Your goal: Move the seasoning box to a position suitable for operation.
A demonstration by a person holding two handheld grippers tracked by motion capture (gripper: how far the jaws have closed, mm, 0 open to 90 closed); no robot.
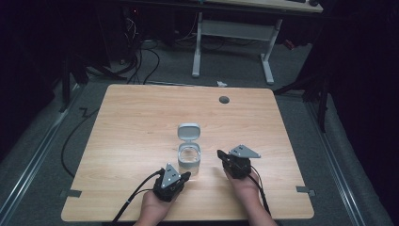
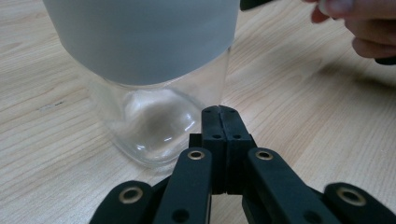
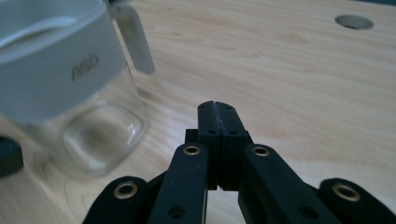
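Note:
A clear glass jar [image 1: 189,160] with a grey collar stands near the middle of the wooden table [image 1: 141,117], its grey hinged lid [image 1: 188,131] flipped up behind it. My left gripper [image 1: 186,176] lies at the jar's near left, jaws shut and empty, their tips just short of the jar's glass base [image 2: 149,126]. My right gripper [image 1: 220,154] sits to the jar's right, jaws pressed together with nothing between them. In the right gripper view the jar [image 3: 70,93] stands to the left of the shut jaws, apart from them.
A round cable hole [image 1: 224,100] sits at the table's far right. Beyond the table stand a white desk frame [image 1: 235,33] and floor cables [image 1: 141,61]. Cables trail from both grippers over the near edge.

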